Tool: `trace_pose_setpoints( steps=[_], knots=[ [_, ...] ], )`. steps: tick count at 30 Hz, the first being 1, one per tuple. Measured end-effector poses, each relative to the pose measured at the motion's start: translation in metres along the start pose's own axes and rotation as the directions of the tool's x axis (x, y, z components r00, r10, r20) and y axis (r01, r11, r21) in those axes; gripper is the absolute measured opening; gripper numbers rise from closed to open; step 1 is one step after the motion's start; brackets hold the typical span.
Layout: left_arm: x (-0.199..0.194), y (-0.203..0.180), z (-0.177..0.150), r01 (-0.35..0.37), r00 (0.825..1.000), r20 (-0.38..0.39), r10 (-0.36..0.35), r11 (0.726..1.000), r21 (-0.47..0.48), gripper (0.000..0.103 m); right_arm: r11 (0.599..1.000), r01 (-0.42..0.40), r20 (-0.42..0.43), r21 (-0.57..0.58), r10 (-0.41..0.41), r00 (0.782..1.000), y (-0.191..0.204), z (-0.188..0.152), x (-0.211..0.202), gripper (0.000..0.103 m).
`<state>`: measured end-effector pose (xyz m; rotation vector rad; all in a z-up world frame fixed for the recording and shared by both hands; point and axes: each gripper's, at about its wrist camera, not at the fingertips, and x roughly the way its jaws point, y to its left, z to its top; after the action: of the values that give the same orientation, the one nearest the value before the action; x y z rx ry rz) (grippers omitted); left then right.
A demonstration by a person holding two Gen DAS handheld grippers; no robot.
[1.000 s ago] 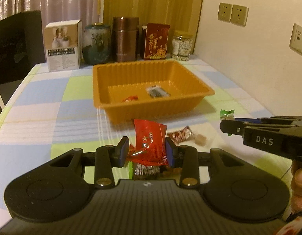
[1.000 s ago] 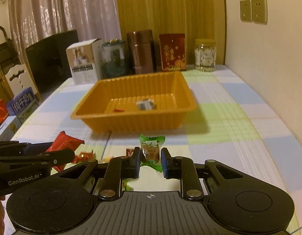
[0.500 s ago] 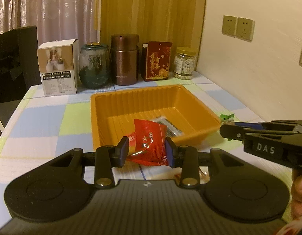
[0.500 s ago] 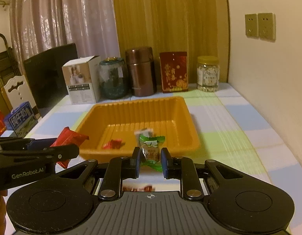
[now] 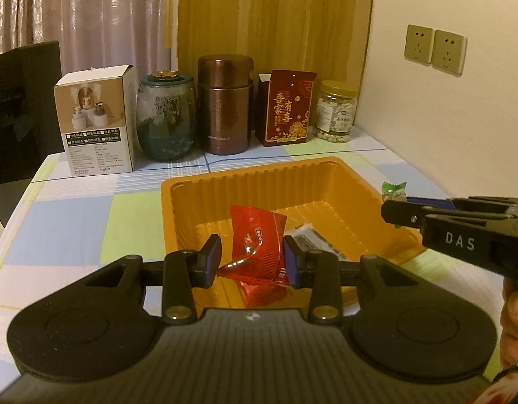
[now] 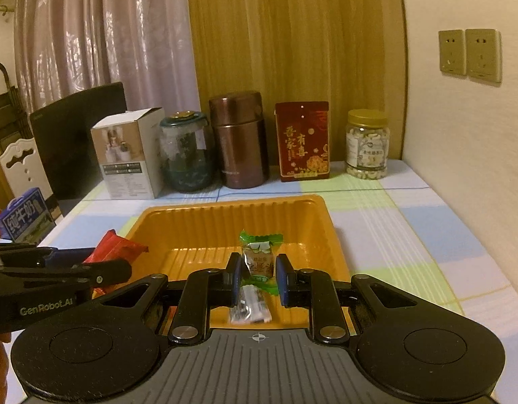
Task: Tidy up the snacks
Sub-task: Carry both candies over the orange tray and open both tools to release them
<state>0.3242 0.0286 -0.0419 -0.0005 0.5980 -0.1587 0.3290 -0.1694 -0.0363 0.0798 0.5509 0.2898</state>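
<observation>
An orange tray (image 5: 252,181) (image 6: 225,215) sits mid-table. My left gripper (image 5: 252,262) hangs over its near part with a red snack packet (image 5: 259,245) between the fingers; a gap shows by the left pad, so the jaws are opening. My right gripper (image 6: 259,277) is over the tray, its pads slightly apart around a green-wrapped candy (image 6: 259,256), which also shows in the left wrist view (image 5: 393,192). A dark wrapped snack (image 5: 312,239) (image 6: 250,309) lies in the tray. The red packet also shows in the right wrist view (image 6: 114,247).
Along the back stand a white box (image 5: 94,121), a glass jar (image 5: 166,118), a brown canister (image 5: 225,104), a red pouch (image 5: 287,107) and a nut jar (image 5: 338,111). A wall runs on the right. A dark chair (image 6: 77,134) is at the left.
Both grippers rose from the table and moved forward over the tray, carrying the red packet and the green candy. Their jaws have widened a little around the snacks.
</observation>
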Motion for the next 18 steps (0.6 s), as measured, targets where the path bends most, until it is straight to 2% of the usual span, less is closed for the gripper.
trace_pose_setpoints(
  steps=[8,16,17,18],
  knots=[
    [0.023,0.01,0.009,0.009,1.0,-0.014,-0.01,1.0,-0.007,0.035,0.999,0.015,-0.025,0.033,-0.014,1.0,-0.015,0.002,0.027,0.022],
    [0.036,0.011,0.008,0.008,1.0,-0.024,-0.008,1.0,-0.002,0.035,0.999,0.011,-0.036,0.05,-0.009,0.999,-0.02,0.002,0.032,0.022],
    [0.038,0.012,0.008,0.004,1.0,-0.024,-0.004,1.0,-0.001,0.038,0.999,0.008,-0.037,0.048,-0.007,0.999,-0.02,0.002,0.032,0.022],
    [0.039,0.012,0.006,-0.002,1.0,-0.028,0.002,1.0,-0.003,0.048,0.999,0.005,-0.038,0.048,-0.003,0.999,-0.019,0.002,0.032,0.022]
  ],
)
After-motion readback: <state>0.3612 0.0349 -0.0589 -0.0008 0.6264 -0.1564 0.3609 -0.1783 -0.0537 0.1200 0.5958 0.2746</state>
